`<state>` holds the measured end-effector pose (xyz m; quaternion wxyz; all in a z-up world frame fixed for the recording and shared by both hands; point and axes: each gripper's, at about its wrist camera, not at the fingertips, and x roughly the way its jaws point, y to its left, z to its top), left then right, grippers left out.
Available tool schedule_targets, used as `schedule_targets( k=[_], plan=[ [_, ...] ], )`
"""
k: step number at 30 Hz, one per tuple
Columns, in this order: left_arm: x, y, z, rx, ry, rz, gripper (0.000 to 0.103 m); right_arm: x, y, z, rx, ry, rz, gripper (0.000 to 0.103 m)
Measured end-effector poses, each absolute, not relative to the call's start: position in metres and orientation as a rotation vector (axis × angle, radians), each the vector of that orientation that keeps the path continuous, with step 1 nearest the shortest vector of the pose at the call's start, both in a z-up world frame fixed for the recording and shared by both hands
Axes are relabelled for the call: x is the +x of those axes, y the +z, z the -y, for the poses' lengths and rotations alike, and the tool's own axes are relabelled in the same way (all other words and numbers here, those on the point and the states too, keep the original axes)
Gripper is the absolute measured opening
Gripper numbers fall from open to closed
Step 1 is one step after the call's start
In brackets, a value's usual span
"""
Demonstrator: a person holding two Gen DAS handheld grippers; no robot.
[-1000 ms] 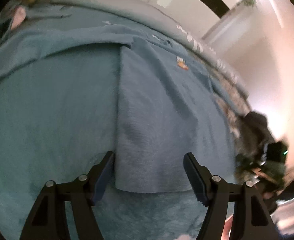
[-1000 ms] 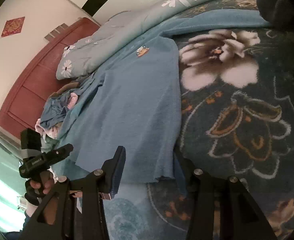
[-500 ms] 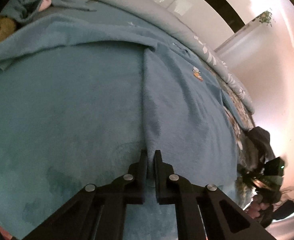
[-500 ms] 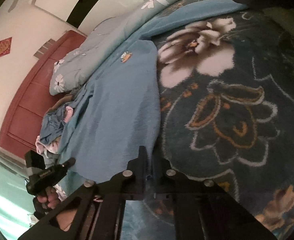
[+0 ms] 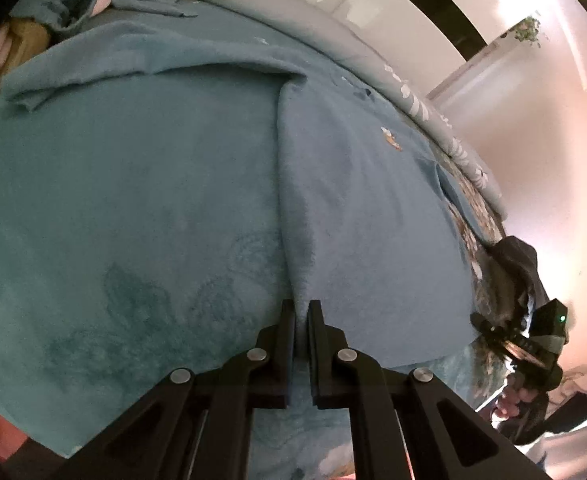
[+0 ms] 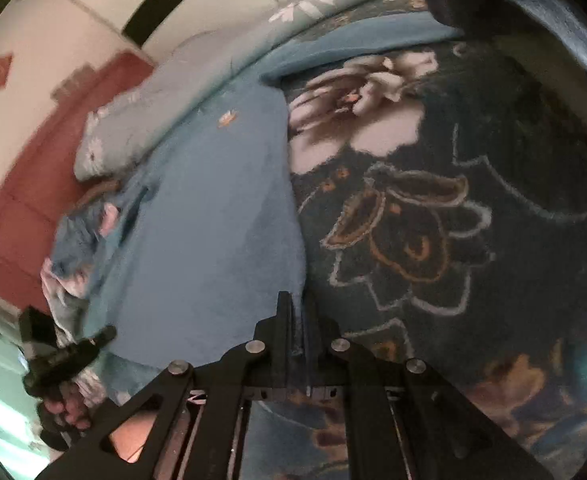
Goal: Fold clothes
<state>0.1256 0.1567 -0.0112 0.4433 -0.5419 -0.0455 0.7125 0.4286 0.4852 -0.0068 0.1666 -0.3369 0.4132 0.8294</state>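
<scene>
A light blue shirt (image 5: 365,208) with a small orange chest logo lies spread flat on the bed. My left gripper (image 5: 301,312) is shut on the shirt's near left hem corner. My right gripper (image 6: 299,308) is shut on the shirt's (image 6: 213,224) near right hem corner, at the edge where it meets the dark floral blanket. The right gripper (image 5: 533,344) also shows in the left wrist view at the far right, and the left gripper (image 6: 61,356) shows in the right wrist view at the lower left.
A teal fleece blanket (image 5: 113,208) covers the bed left of the shirt. A dark floral blanket (image 6: 453,220) lies to its right. A pile of other clothes (image 6: 77,248) sits near the red headboard (image 6: 33,168). A grey flowered quilt (image 5: 293,20) runs along the far side.
Both grippers, open a second ago around the shirt's hem, have closed on its two near corners. They now hold the corners, and the right view has shifted slightly.
</scene>
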Motion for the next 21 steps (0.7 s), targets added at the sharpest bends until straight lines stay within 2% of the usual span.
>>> schedule_targets(
  k=[4, 6, 7, 8, 9, 10, 11, 12, 15, 18, 21],
  plan=[
    [0.129, -0.01, -0.154, -1.326, 1.753, 0.107, 0.008, 0.429, -0.008, -0.492, -0.978, 2.377, -1.21, 0.004],
    [0.128, -0.003, -0.145, -1.276, 1.73, 0.138, 0.01, 0.428, -0.001, -0.49, -0.984, 2.38, -1.16, 0.005],
    [0.127, 0.003, -0.138, -1.243, 1.727, 0.16, 0.018, 0.428, 0.005, -0.489, -0.981, 2.38, -1.121, 0.007],
    [0.126, 0.008, -0.131, -1.21, 1.723, 0.181, 0.024, 0.428, 0.013, -0.487, -0.966, 2.379, -1.071, 0.016],
    [0.121, 0.013, -0.123, -1.184, 1.751, 0.207, 0.04, 0.428, 0.021, -0.485, -0.937, 2.377, -1.022, 0.034],
    [0.114, 0.018, -0.114, -1.16, 1.782, 0.234, 0.047, 0.43, 0.03, -0.484, -0.901, 2.375, -0.979, 0.043],
    [0.102, 0.019, -0.102, -1.155, 1.837, 0.287, 0.058, 0.43, 0.039, -0.483, -0.867, 2.374, -0.942, 0.049],
    [0.089, 0.021, -0.089, -1.153, 1.896, 0.344, 0.063, 0.43, 0.047, -0.483, -0.836, 2.377, -0.912, 0.05],
    [0.044, 0.014, -0.047, -1.191, 2.039, 0.583, 0.066, 0.423, 0.064, -0.48, -0.797, 2.392, -0.832, 0.055],
    [0.005, 0.0, -0.027, -1.248, 2.083, 0.76, 0.066, 0.402, 0.066, -0.474, -0.829, 2.418, -0.786, 0.055],
    [-0.021, -0.009, -0.025, -1.241, 2.024, 0.855, 0.066, 0.372, 0.057, -0.459, -0.906, 2.444, -0.773, 0.055]
  ],
)
